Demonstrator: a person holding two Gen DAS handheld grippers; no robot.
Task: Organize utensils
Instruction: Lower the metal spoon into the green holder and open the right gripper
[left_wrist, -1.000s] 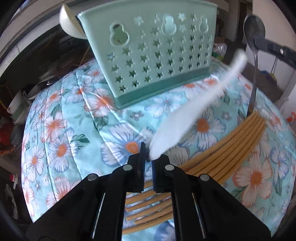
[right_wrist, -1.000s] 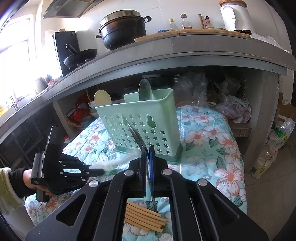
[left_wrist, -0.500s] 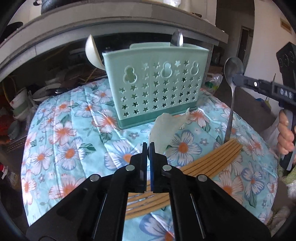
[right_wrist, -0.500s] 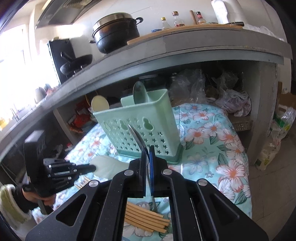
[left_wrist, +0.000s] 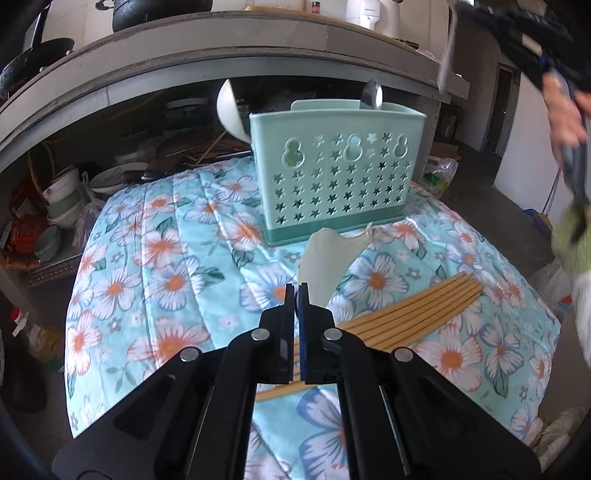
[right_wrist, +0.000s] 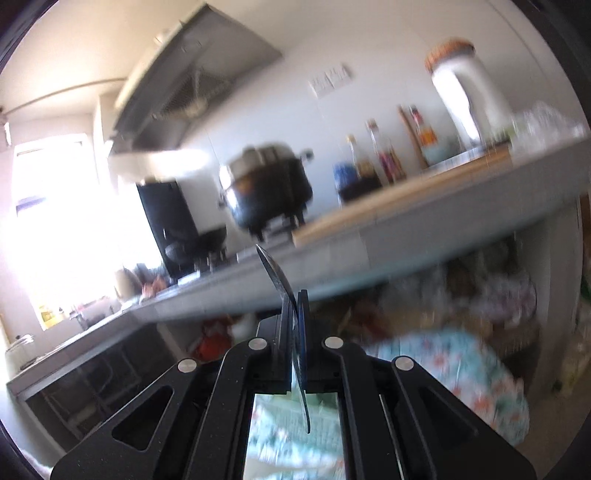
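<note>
A mint green utensil holder (left_wrist: 334, 173) with star cut-outs stands on the floral cloth (left_wrist: 166, 266). A white spoon (left_wrist: 228, 110) and a metal spoon (left_wrist: 371, 96) stick out of it. My left gripper (left_wrist: 296, 291) is shut on a white spoon (left_wrist: 327, 258), held low in front of the holder. My right gripper (right_wrist: 295, 306) is shut on a metal spoon (right_wrist: 275, 273), bowl up, handle hanging down between the jaws, raised high above the holder. It shows blurred at the top right of the left wrist view (left_wrist: 517, 33). Several wooden chopsticks (left_wrist: 399, 317) lie on the cloth.
A grey counter (left_wrist: 221, 62) overhangs the table, with a black pot (right_wrist: 269, 192), bottles (right_wrist: 373, 155) and a white jar (right_wrist: 465, 92) on it. Bowls and dishes (left_wrist: 62, 199) sit stacked below at the left. The person's right hand (left_wrist: 569, 122) is at the far right.
My right gripper has risen and tilted upward with the metal spoon, blurring its view. My left gripper has pulled back and up slightly, still holding the white spoon.
</note>
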